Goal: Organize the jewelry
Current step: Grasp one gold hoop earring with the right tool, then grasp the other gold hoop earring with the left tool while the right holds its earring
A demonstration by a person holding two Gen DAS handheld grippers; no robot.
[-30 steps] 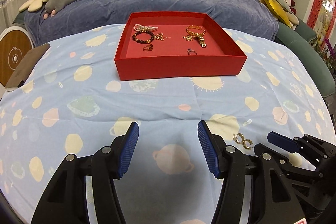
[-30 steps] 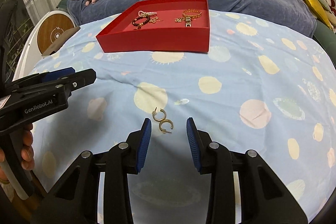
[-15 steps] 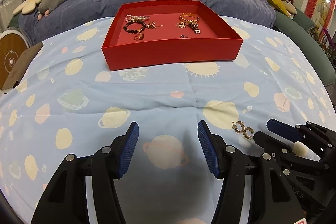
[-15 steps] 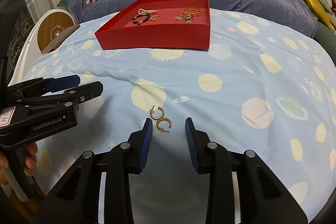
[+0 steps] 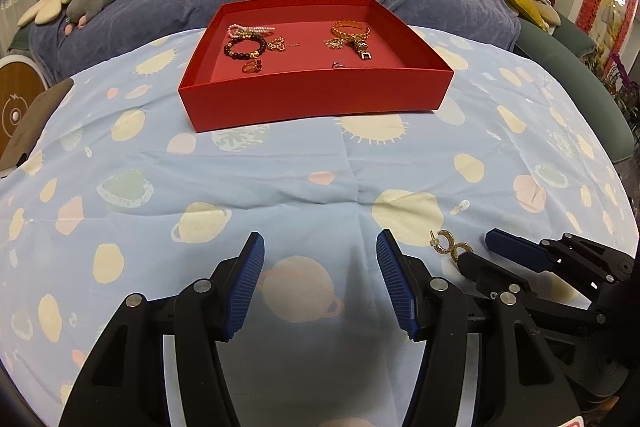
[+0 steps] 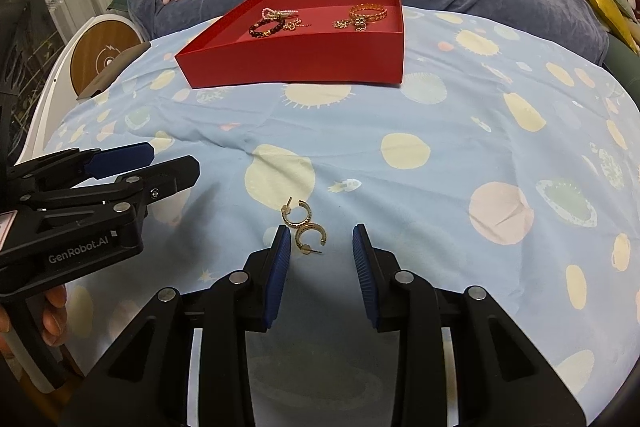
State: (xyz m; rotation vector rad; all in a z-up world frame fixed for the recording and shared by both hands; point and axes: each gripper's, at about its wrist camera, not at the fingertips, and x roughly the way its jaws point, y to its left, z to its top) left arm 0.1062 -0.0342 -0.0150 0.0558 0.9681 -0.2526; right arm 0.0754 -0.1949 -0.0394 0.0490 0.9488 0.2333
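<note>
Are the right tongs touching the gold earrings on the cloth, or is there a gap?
Apart. In the right wrist view the right tongs stand open, and blue cloth shows between each pad and the gold earrings.

matt red card tray, shiny gold metal earrings, soft printed cotton cloth
</note>
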